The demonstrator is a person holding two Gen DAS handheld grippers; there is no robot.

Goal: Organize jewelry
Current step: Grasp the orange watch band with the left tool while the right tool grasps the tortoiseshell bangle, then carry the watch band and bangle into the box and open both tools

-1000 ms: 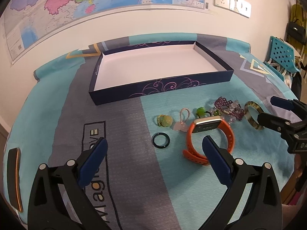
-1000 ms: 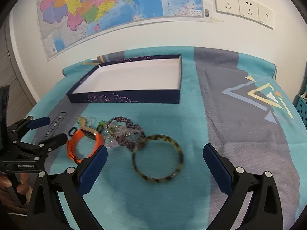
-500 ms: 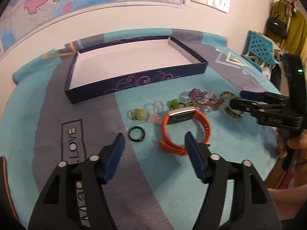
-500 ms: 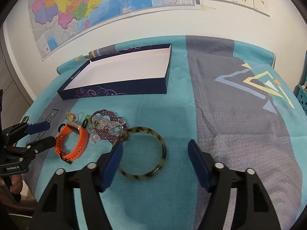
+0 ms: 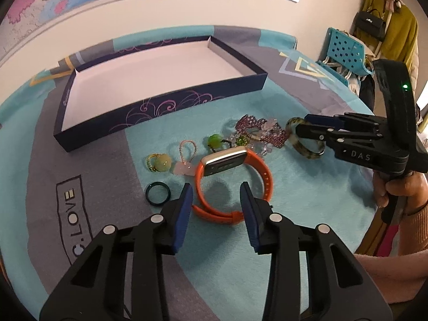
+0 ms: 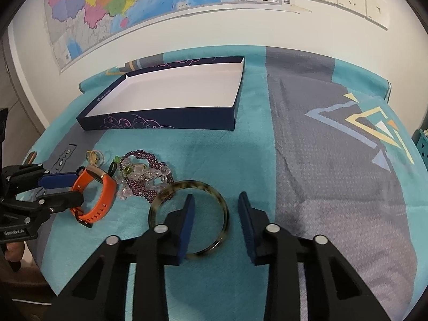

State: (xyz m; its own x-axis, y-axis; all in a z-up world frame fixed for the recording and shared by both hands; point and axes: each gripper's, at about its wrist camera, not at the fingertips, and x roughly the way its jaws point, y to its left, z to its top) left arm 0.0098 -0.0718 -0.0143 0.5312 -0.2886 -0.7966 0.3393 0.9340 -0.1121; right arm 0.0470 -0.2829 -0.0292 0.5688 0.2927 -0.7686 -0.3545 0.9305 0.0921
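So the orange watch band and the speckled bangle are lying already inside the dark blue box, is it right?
Not right. The orange watch band and the speckled bangle lie on the cloth in front of the dark blue box, not inside it. Both wrist views show this.

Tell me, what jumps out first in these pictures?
The orange watch band lies on the teal cloth before the left gripper, among small rings and beads. The right gripper hovers over a mottled bangle. Behind stands an empty dark-blue box.

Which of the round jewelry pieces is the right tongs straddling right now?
The mottled brown bangle, the widest hoop, at the row's right end. The right tongs sit across its rim; the orange watch band lies by the left tongs.
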